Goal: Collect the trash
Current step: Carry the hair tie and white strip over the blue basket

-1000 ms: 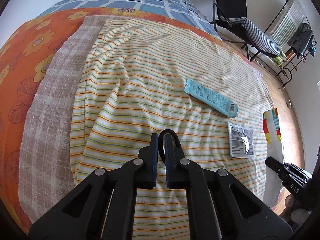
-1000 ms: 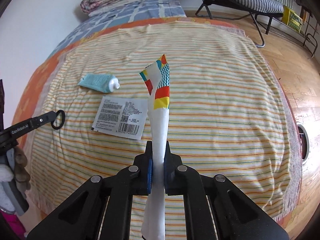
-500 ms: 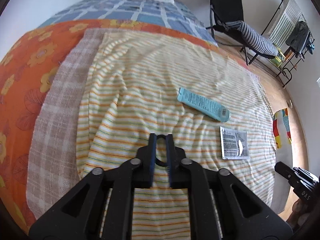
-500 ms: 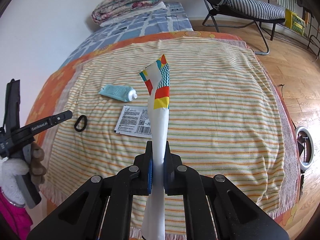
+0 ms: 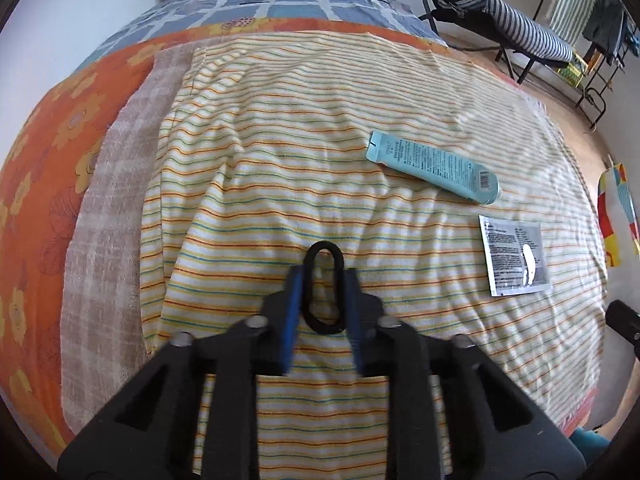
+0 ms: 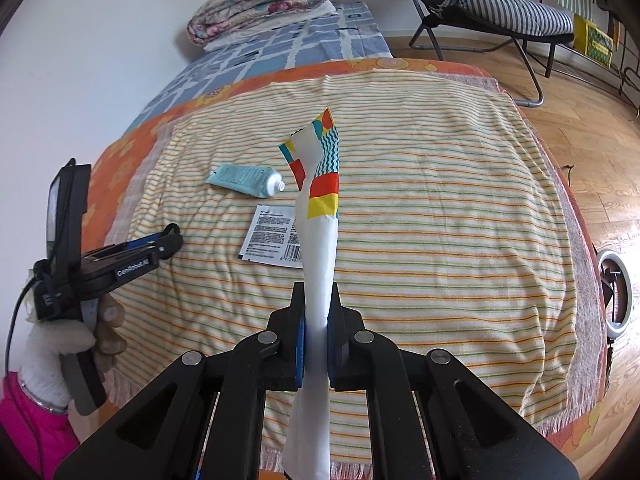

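while the left wrist view is looking along the bed (image 5: pixel 60 168), the left hand-held gripper (image 5: pixel 322 280) is sitting with its jaws parted, blue pads showing on both inner faces. a black hair tie (image 5: pixel 323 287) is lying on the striped towel (image 5: pixel 304 128) in the gap between the fingers; i cannot tell if either pad is touching it, and nothing is pinching it. a teal tube (image 5: pixel 434 166) is lying flat on the towel further out and to the right, angled with its barcode end toward the right. a grey sachet (image 5: pixel 514 254) is lying just beside the tube's near end, apart from it. at the far right edge a strip of the colourful bag (image 5: pixel 618 216) is showing. a striped folding chair (image 5: pixel 516 20) is standing on the floor past the bed.

moving to the right wrist view, the right hand-held gripper (image 6: pixel 316 316) is clamping a white bag (image 6: pixel 318 248) with a multicoloured printed top, jaws closed tight on it; the bag is standing up between the fingers and hanging below them too. the left hand-held gripper (image 6: pixel 172 240) is coming in from the left edge, low over the towel (image 6: pixel 440 220), held in a gloved hand (image 6: pixel 60 344). the tube (image 6: pixel 246 178) and sachet (image 6: pixel 272 236) are lying on the towel between the two grippers, the sachet partly hidden behind the bag. a folded quilt (image 6: pixel 260 0) is sitting at the far end of the bed (image 6: pixel 120 152).
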{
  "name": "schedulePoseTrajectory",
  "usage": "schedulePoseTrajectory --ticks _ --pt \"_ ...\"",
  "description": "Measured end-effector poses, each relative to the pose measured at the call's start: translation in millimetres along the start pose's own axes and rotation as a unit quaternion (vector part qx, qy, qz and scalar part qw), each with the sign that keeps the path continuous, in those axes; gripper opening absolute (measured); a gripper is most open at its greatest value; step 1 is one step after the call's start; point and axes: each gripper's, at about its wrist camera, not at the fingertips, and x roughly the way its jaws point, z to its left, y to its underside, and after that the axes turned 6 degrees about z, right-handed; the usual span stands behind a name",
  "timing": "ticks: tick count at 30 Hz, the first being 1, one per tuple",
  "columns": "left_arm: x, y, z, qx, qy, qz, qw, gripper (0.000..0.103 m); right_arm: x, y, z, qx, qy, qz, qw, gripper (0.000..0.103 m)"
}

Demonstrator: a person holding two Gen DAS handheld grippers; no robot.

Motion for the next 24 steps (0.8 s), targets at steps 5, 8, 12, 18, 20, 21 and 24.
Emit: schedulePoseTrajectory --ticks 5,8,12,18,20,21,24 --pt "-14 7 12 -0.011 0.020 -0.010 0.9997 0.005 -6 2 1 0.001 -0.005 -0.005 1.000 0.007" --pt "-27 11 14 -0.012 0.026 -0.020 0.9994 0.005 -11 6 6 -0.005 -0.010 -0.008 1.000 0.006" --pt "-49 18 14 -0.012 0.049 -0.033 0.9982 0.005 -22 15 12 -0.013 -0.019 -0.013 1.000 0.006" --pt "-87 41 -3 0.014 0.073 -0.053 0.9958 0.005 -44 35 21 -0.029 -0.032 -0.023 0.999 0.007" --pt "-97 52 -11 0.025 0.080 -0.055 0.9950 0.005 -49 45 23 -0.030 -0.040 -0.022 0.998 0.006" --pt "-101 57 -14 0.031 0.081 -0.056 0.9947 0.005 -52 50 25 -0.032 -0.043 -0.022 0.998 0.006" --pt "-114 74 -24 0.043 0.088 -0.060 0.9933 0.005 -59 66 27 -0.036 -0.049 -0.022 0.998 0.007"
